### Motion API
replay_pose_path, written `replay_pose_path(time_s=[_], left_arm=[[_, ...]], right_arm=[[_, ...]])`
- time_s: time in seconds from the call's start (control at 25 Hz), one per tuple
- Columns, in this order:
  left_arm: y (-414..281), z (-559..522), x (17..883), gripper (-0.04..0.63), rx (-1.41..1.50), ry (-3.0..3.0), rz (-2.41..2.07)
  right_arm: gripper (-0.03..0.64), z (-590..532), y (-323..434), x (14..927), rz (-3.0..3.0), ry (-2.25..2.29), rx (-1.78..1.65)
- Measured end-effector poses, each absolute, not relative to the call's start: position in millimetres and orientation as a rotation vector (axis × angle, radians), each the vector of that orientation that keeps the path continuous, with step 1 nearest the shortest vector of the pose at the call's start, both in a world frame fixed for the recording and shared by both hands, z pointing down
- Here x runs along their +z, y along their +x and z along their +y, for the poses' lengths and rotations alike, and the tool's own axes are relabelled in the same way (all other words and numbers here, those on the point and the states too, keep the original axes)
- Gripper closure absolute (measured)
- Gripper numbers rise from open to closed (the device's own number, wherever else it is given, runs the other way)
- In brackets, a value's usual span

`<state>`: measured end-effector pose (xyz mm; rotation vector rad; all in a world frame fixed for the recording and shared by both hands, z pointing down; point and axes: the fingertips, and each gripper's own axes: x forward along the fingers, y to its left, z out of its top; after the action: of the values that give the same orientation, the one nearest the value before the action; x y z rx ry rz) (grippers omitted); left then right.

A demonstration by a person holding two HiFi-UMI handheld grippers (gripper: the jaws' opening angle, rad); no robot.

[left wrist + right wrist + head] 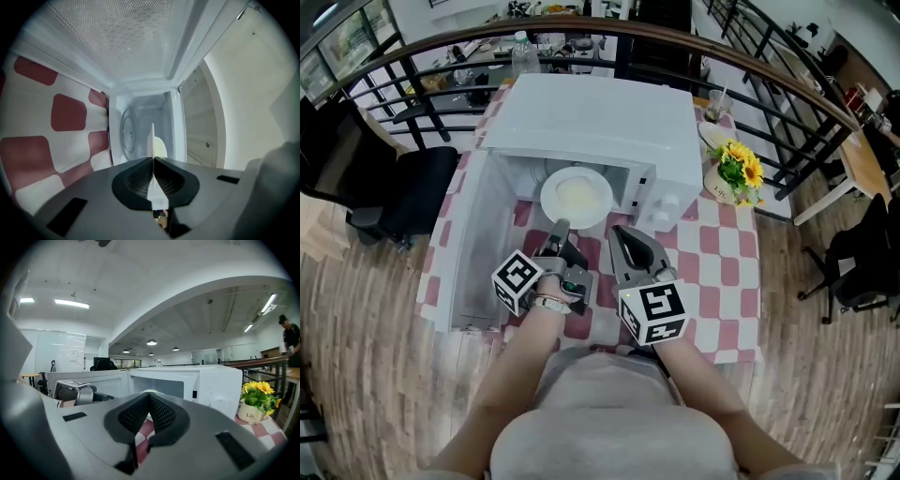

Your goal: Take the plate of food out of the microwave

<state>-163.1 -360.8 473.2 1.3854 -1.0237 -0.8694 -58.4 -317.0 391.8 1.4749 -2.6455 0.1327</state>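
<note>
A white plate of pale food (577, 197) hangs at the mouth of the white microwave (609, 122), partly over the checked tablecloth. My left gripper (559, 225) is shut on the plate's near rim. In the left gripper view the plate (152, 138) shows edge-on between the pads (171, 178), with the microwave cavity and its glass turntable (126, 136) beyond. My right gripper (620, 231) sits just right of the left one, below the plate, shut with nothing in it. In the right gripper view its tips (149, 394) meet in front of the open microwave (187, 378).
The microwave door (478, 244) stands open to the left. A pot of yellow flowers (733, 173) is on the table's right side, beside the microwave. A black chair (403, 197) stands left of the table. A curved railing (750, 56) runs behind.
</note>
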Motion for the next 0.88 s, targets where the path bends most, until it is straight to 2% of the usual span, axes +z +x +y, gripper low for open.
replay_pose_path(time_s=[0.4,0.88], left_arm=[[-160.7,-339.7,454.3,0.583,-0.914,1.410,-1.000],[-150.5,-314.2,440.5,0.583,-0.949,1.414,-0.991]], right_arm=[[0.592,-301.2,-68.2,380.8,-2.671,1.432,0.049],[0.594,-291.5,-65.1,379.7,-2.666,1.462,0.109]])
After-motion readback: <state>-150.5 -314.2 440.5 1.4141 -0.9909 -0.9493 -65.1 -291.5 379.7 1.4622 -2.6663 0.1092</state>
